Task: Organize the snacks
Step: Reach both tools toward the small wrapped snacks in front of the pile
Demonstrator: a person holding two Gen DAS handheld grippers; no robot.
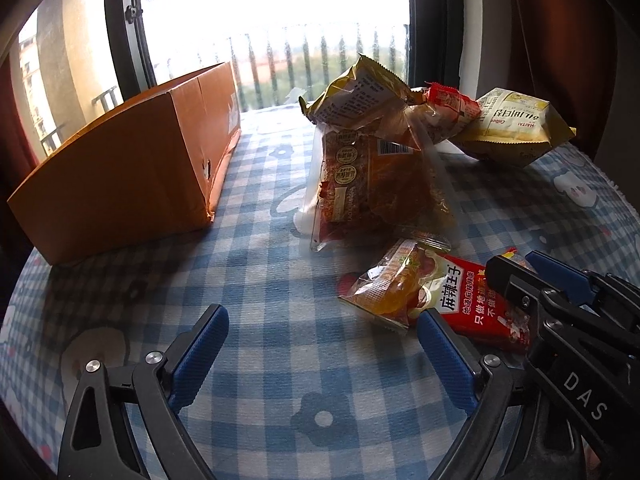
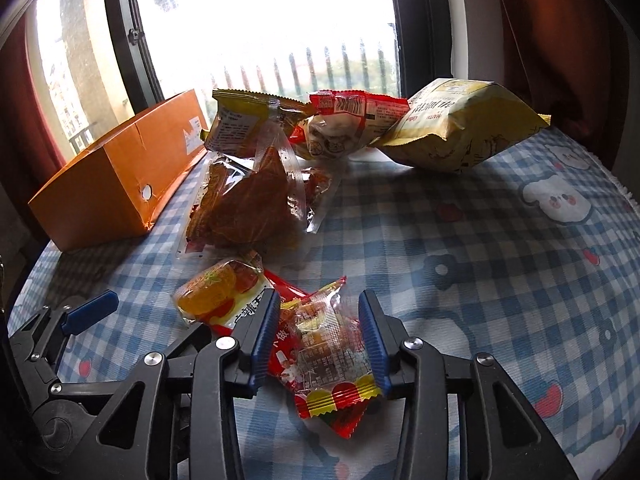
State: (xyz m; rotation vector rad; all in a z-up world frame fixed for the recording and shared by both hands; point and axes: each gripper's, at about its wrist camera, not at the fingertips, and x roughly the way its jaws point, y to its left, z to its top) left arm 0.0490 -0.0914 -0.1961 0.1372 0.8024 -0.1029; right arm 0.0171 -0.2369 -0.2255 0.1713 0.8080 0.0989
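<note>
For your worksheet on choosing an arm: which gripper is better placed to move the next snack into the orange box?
Right: the right gripper already clamps a small clear snack packet; the left gripper stands open over bare cloth.

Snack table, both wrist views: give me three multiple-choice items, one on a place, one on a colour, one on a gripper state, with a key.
1. Where does the box stand?
A. left of the snack pile
B. right of the pile
C. on top of the pile

2. What colour is the box?
A. green
B. orange
C. white

3. How is the right gripper?
A. wide open over bare cloth
B. out of view
C. shut on a small packet

Key: 1 A, it sits on the left of the table by the window; 2 B, its walls are orange; 3 C, both pads press the packet's sides.
</note>
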